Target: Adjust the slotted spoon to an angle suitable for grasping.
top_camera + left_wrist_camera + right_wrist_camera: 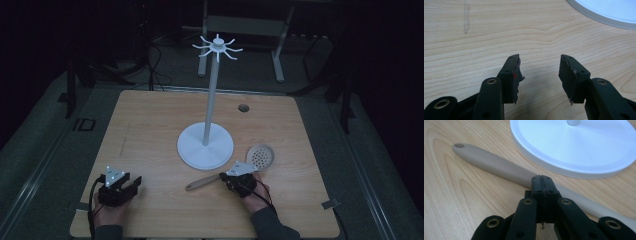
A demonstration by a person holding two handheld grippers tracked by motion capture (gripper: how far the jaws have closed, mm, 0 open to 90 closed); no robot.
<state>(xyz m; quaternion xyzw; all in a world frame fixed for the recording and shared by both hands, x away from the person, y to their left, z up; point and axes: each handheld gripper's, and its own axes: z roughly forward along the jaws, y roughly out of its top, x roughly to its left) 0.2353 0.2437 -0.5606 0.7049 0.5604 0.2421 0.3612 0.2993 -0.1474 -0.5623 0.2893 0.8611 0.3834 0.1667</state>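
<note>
The white stand [205, 145] blocks the table's [150, 130] middle, the skimmer [230, 172] lying just beside its base.

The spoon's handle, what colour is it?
Pale beige handle, clearest in the right gripper view.

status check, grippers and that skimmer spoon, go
Left gripper open, empty, over bare table. Right gripper shut, jaws above skimmer spoon handle, not gripping it. White stand base close beside spoon.

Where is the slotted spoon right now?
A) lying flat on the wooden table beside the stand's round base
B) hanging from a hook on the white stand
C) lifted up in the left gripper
A: the slotted spoon lies on the table beside the stand base.
</note>
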